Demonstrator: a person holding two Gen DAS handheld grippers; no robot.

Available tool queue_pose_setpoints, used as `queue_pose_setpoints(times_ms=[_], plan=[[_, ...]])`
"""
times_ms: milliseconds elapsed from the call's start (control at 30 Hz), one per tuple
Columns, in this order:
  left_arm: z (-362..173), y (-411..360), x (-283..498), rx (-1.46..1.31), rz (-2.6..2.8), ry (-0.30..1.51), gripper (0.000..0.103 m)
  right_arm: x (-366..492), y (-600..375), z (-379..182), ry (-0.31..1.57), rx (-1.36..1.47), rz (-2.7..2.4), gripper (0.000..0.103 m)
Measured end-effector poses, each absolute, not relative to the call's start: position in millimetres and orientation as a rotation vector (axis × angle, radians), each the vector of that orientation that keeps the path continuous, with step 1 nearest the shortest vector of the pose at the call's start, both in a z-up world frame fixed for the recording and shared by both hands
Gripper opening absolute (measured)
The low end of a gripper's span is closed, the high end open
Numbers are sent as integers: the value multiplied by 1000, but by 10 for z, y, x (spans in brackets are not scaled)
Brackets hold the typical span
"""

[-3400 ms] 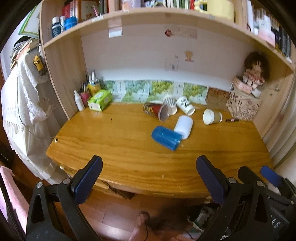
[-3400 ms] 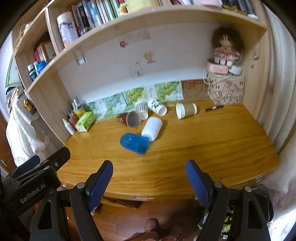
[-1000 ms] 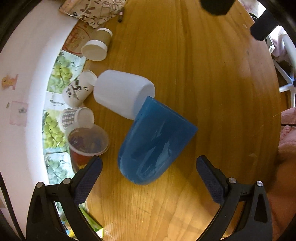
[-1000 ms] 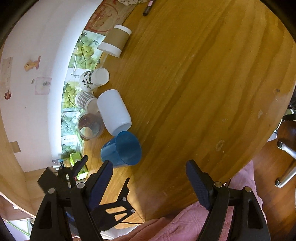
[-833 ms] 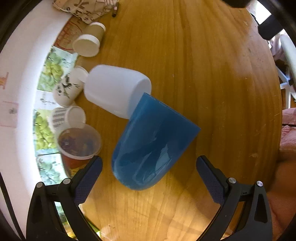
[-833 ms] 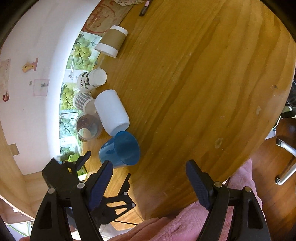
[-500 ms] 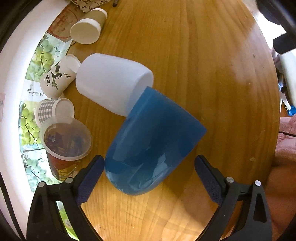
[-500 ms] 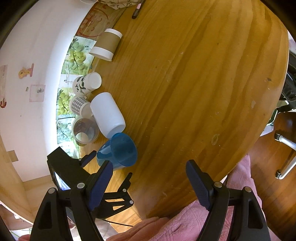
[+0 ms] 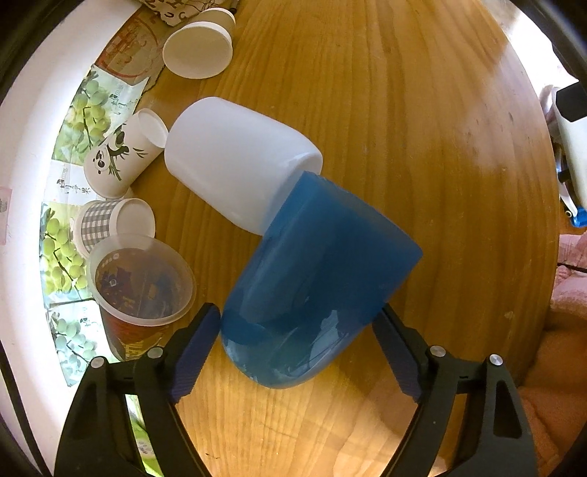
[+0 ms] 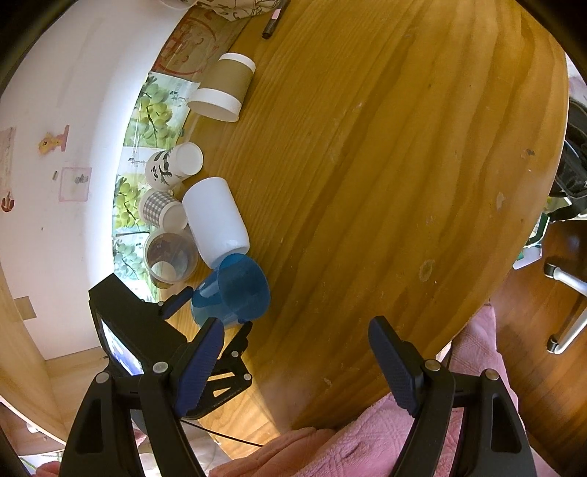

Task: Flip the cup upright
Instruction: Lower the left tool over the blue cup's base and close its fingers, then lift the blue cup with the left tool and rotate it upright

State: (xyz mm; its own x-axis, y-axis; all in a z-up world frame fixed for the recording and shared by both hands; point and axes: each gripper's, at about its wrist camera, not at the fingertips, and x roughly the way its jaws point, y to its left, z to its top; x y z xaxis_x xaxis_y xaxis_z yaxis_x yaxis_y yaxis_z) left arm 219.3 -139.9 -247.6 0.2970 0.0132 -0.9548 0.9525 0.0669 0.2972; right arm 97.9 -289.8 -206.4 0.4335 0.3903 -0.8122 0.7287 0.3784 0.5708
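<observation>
A blue translucent cup (image 9: 315, 290) lies on its side on the wooden desk (image 9: 422, 128), its closed base toward the camera. My left gripper (image 9: 297, 348) has its two fingers on either side of the cup's base end, touching or nearly touching it. In the right wrist view the blue cup (image 10: 234, 290) shows its open mouth, with the left gripper (image 10: 205, 308) around its base. My right gripper (image 10: 293, 367) is open and empty, above the desk's front edge.
A white cup (image 9: 234, 161) lies on its side against the blue cup's mouth. A panda paper cup (image 9: 121, 165), a checked cup (image 9: 110, 224), a clear plastic cup (image 9: 139, 282) and a brown paper cup (image 9: 198, 47) lie by the wall. A pen (image 10: 271, 22) lies farther back.
My left gripper has moved in on the blue cup and its fingers have narrowed around the base end. The right gripper has stayed open, drifting slightly.
</observation>
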Motion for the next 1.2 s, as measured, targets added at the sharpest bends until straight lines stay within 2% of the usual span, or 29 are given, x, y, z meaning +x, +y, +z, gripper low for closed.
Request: queue_pose_setpoints(times_ms=[667,1200], plan=[[-2344,-1421,2131,1198,-921,1227,78,743,-2896,-1954,1118,1228,-258,82],[-2130,-1357,1961,657,-728,1552,75,653,-3074,-1868,1163,1142,-131,82]])
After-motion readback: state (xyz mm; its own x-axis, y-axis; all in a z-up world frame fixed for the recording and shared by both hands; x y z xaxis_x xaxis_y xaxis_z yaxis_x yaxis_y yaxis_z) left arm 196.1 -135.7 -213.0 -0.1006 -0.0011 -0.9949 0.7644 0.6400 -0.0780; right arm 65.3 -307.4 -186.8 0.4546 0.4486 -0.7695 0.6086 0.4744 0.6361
